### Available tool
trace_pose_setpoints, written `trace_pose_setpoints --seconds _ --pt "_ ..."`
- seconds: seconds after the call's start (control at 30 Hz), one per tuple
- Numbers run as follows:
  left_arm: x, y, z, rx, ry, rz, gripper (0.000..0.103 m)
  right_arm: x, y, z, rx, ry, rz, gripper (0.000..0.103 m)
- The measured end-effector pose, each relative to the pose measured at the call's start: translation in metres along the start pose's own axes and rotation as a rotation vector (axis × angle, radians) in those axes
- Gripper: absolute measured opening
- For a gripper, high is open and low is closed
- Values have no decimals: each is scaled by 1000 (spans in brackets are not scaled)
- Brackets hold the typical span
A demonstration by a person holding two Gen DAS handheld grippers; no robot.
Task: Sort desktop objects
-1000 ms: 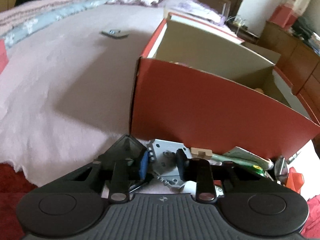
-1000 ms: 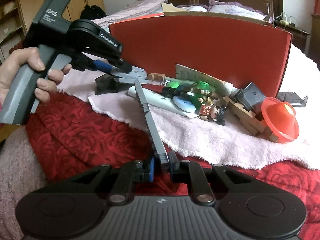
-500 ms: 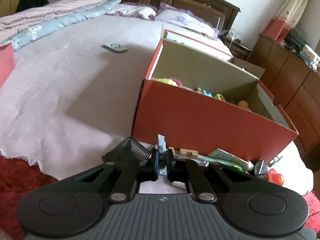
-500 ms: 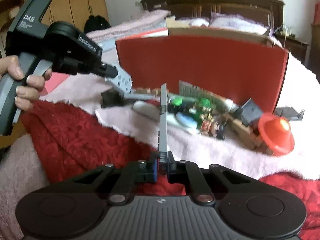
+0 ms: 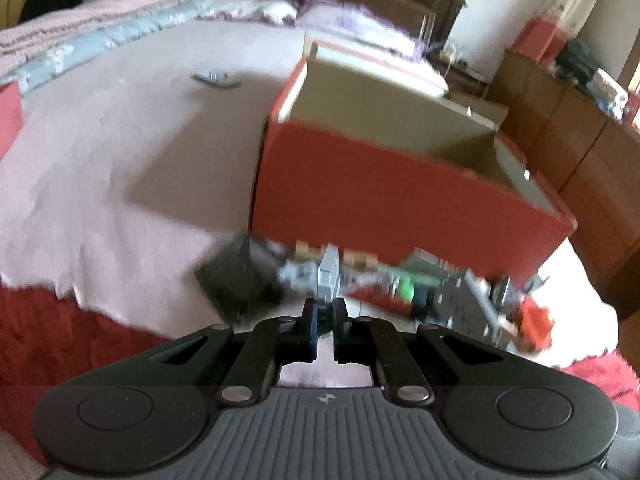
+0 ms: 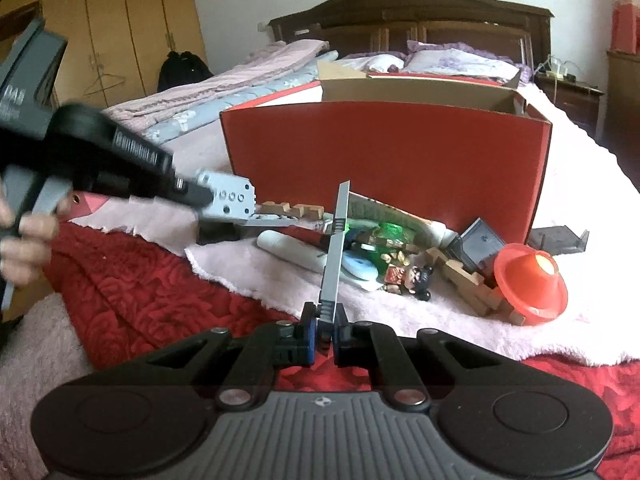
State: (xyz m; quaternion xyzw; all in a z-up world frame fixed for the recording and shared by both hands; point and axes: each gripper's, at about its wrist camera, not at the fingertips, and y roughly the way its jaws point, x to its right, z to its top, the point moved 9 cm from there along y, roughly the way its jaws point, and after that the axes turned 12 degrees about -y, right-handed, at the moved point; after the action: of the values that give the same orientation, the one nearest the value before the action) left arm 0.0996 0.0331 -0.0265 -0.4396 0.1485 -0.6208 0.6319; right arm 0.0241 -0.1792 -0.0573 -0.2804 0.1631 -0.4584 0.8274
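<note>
Here, nearest the right wrist camera, the right claw (image 6: 325, 334) is clamped on the lower end of a long grey strip (image 6: 336, 248), which stands nearly upright and leans a little to the right, its top edge level with the lower front of the red box (image 6: 384, 160). To the left, a hand (image 6: 24, 236) holds the left claw (image 5: 324, 322) above the red blanket (image 6: 152, 300); it is closed on a grey perforated plate (image 6: 230, 199) held clear of the bedding, though the left wrist view is blurred. Beyond the strip, the pink fleece (image 6: 400, 312) ends in a ragged near edge over the red blanket, and on it lies a crowded row of small things against the box front: a white tube (image 6: 292, 252), wooden blocks (image 6: 292, 210), a green object (image 6: 390, 232), a small figure (image 6: 420, 278), a dark cube (image 6: 478, 246) and an orange toy hat (image 6: 528, 284) at the right end, with more wooden blocks touching its brim. The box is open at the top, its red front wall rising right behind the pile. Left of the box, the pale bedspread (image 5: 120, 140) lies wide and bare apart from a small dark item (image 5: 214, 79) far back. Pillows (image 6: 456, 62) and the dark headboard (image 6: 420, 12) close off the far end.
</note>
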Motion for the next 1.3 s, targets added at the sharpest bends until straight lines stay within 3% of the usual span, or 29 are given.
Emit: trace_pose_setpoints --seconds 0.27,0.4,0.47,0.6,0.67,0.77,0.83,0.9,1.07,1.3 --pt "-5 20 -19 -54 24 33 10 7 11 -10 -53 51 -15 10" --pt "-5 24 -21 -63 31 31 11 11 20 -13 -79 78 -22 23" --pt "-5 27 -23 -70 35 31 11 12 24 -13 -85 93 -19 24" --pt "-4 35 -28 -91 34 31 22 14 31 -12 -95 112 -18 27" --pt "-4 38 -29 -94 35 34 22 12 34 -10 -95 106 -21 27" --pt "-4 41 -30 -95 41 35 22 10 36 -9 -96 98 -25 27" --pt "-2 39 -30 -85 57 30 11 10 37 -10 -97 99 -28 23" --pt "0 35 -30 -74 73 23 10 11 36 -11 -94 112 -28 15" --pt "7 21 -28 -51 83 -7 8 14 31 -10 -62 163 1 11" --pt "25 -7 -14 10 125 -50 8 15 5 5 23 127 -32 9"
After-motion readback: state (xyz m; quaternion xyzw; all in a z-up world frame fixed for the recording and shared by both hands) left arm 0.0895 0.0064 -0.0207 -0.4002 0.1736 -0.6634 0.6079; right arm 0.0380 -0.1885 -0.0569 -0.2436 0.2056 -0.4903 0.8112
